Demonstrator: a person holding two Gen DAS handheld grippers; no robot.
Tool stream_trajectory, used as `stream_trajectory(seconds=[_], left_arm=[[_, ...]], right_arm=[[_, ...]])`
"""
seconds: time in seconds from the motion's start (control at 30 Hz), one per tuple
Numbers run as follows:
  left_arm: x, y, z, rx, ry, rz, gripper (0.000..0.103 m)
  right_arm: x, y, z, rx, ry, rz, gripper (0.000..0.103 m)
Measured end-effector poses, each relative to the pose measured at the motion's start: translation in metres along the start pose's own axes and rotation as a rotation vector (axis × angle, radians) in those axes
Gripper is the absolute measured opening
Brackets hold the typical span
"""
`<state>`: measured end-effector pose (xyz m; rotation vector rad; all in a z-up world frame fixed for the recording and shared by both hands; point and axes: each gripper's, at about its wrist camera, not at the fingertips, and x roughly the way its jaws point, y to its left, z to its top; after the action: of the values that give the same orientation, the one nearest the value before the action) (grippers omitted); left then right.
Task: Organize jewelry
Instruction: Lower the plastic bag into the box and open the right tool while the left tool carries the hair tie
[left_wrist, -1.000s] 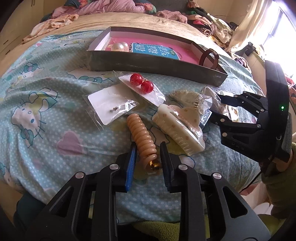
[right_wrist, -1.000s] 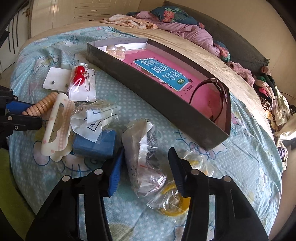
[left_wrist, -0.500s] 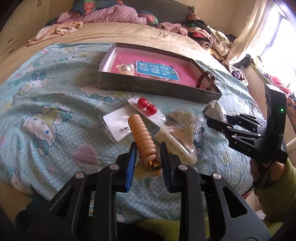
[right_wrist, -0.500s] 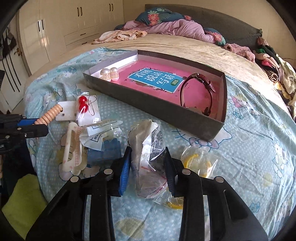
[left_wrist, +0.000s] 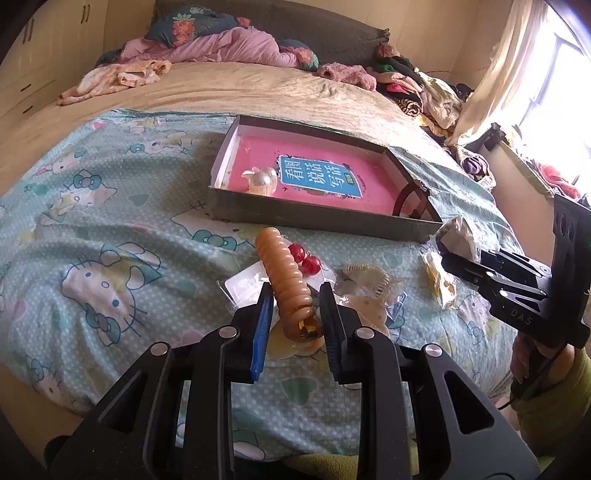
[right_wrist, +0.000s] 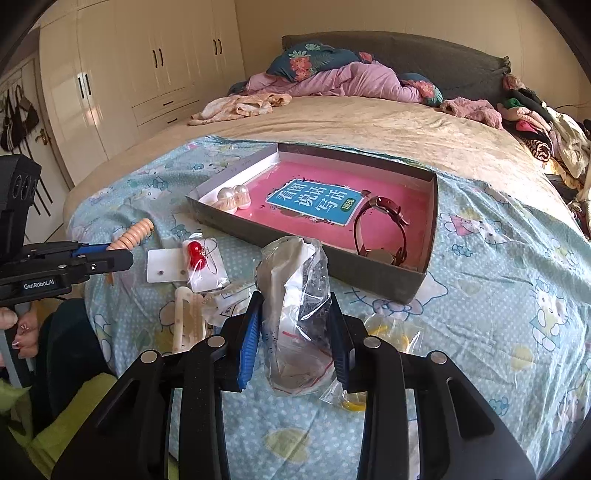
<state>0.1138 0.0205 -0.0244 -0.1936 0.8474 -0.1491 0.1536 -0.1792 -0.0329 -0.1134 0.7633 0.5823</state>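
On the far left of the right wrist view, a hand (right_wrist: 22, 332) holds the left gripper (right_wrist: 114, 258), whose jaws are clamped on the lower end of a peach spiral hair tie (right_wrist: 133, 234). In the left wrist view the same left gripper (left_wrist: 295, 306) shows that hair tie (left_wrist: 282, 273) standing up between its pads, clear of the cartoon-print blanket (left_wrist: 110, 229).

Just right of it, on the blanket, lie a white earring card (right_wrist: 162, 266), a clear packet with 2 red beads (right_wrist: 195, 254), and a cream hair claw (right_wrist: 188, 325) nearer the camera.

In the middle, the right gripper (right_wrist: 295, 325) is closed on a crumpled clear plastic bag (right_wrist: 295, 288), which rises upright between the pads, off the blanket; the jaws have just been closing on it. A packet with something yellow (right_wrist: 388, 332) lies on the blanket just right of the gripper.

Beyond sits the shallow grey box (right_wrist: 314, 251) with a pink floor and a blue label. A pearl hair piece (right_wrist: 232, 197) rests in its left corner, and a dark red watch (right_wrist: 380, 229) lies at its right end.

In the left wrist view the right gripper (left_wrist: 450, 254) appears at the right edge, the bag (left_wrist: 456, 236) at its tips, near the box's right corner.
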Motion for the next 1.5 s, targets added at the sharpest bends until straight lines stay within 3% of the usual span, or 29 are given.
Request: stream_trajectory(seconds=[0.8,1.5], left_arm=[[0.018,-0.009,0.060,0.055,-0.042,-0.007,0.018],[0.069,-0.021,0.095,0.072,0.010,-0.027,0.018]], right_arm=[[0.002,-0.027,0.026,0.027,-0.041,-0.056,0.032],[0.055,-0.035,0.049,-0.026,0.054,-0.044,0.032]])
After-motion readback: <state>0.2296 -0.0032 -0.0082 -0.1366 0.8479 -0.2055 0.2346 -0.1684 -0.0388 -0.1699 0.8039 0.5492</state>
